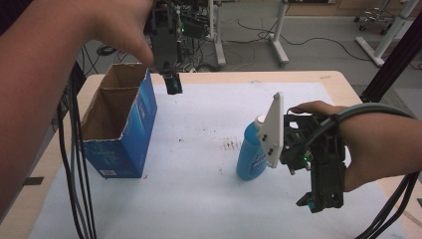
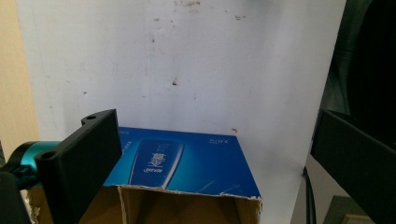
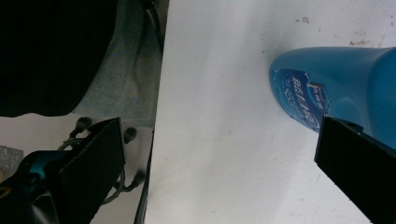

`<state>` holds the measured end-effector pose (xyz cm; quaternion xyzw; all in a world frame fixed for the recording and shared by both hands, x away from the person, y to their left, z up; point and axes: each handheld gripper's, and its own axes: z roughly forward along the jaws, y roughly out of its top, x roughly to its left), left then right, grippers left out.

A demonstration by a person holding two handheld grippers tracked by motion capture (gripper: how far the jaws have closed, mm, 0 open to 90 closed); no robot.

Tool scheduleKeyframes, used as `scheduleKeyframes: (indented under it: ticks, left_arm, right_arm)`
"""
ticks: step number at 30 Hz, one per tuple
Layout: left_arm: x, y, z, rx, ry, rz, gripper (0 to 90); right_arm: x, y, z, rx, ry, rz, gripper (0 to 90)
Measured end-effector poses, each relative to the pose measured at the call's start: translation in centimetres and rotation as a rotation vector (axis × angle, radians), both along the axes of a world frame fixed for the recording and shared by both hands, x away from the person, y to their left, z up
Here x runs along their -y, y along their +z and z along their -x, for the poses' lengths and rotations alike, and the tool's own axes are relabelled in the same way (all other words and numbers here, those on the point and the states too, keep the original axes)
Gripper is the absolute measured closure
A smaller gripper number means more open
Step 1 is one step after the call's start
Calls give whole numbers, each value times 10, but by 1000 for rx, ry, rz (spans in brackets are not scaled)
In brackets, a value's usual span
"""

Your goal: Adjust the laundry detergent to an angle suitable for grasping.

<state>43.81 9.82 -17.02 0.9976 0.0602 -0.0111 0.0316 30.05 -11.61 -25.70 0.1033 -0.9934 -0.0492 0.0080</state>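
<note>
Right gripper (image 1: 314, 199), jaws wide and empty, hangs beside the blue bottle (image 1: 250, 157) near the table's (image 1: 298, 77) right edge. Left gripper (image 1: 171, 82), also spread wide, hovers over the open blue box (image 1: 127, 130) at the left edge.

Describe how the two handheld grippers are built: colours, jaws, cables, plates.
Both are black. The left gripper has flat black jaws and a teal part beside them. The right gripper carries a pale three-cornered plate with dark screw holes, a small green light and a thick grey cable. No sleeves visible.

No legible text on box (image 2: 187, 163), bottle (image 3: 336, 88)
</note>
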Motion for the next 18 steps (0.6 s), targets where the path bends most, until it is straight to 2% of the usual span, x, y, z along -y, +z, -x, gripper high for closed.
scheduleKeyframes:
  ticks: [2, 3, 6, 7, 12, 16, 18]
  left_arm:
    - [0, 0, 0, -3, 2, 2, 17]
    - [0, 0, 0, -4, 1, 1, 17]
    - [1, -1, 0, -3, 0, -3, 17]
    - [1, -1, 0, -3, 1, -2, 17]
    - [3, -1, 0, -3, 5, 0, 17]
    - [6, -1, 2, 2, 9, 5, 17]
    - [7, 0, 3, -9, 23, 8, 17]
  right_arm:
    - [0, 0, 0, 1, 3, -1, 11]
    - [1, 0, 2, -7, -17, 8, 11]
    - [1, -1, 1, -2, 2, -4, 11]
    - [1, -1, 2, -7, -11, 2, 11]
    - [3, -2, 0, -2, -1, -2, 11]
    - [10, -3, 0, 2, -20, -4, 11]
    - [16, -4, -1, 5, -24, 0, 11]
